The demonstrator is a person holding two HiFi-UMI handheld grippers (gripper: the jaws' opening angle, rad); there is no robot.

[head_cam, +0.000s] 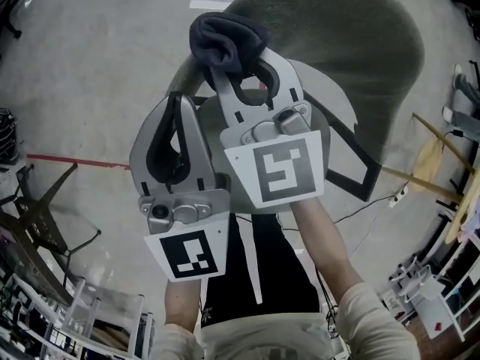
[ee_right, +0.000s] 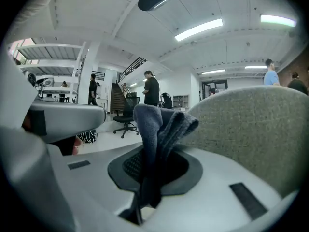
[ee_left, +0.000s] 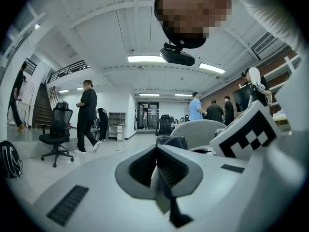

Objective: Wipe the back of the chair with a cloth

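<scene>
The right gripper (head_cam: 244, 70) has its jaws closed on the dark cloth (head_cam: 227, 37), pinching it low down so that a thick folded bunch stands out past the tips; held this way, soft fabric rather than hard plastic would meet the chair, which is probably the reason for the grip; the right gripper view shows the same pinch, the cloth (ee_right: 161, 127) rising from between the pads with the grey-green chair back (ee_right: 256, 129) just beside it on the right, near but, as far as I can tell, not pressed against it; in the head view the chair back (head_cam: 352, 43) is the big rounded form at the top, beyond and to the right of the cloth, and what looks like the pale seat (head_cam: 334, 115) lies under the grippers; the left gripper (head_cam: 178, 118) sits lower and nearer the person's body, just beside the right one; its jaws are drawn together with nothing between them, and its own view looks past the meeting pads to the cloth (ee_left: 171, 141) and the chair back (ee_left: 200, 129) ahead; it seems kept aside as a spare, perhaps ready to steady the chair should it turn under a sideways push; the wiping looks about to begin, and the next move calls for laying the bunch against the back and sweeping across it.
</scene>
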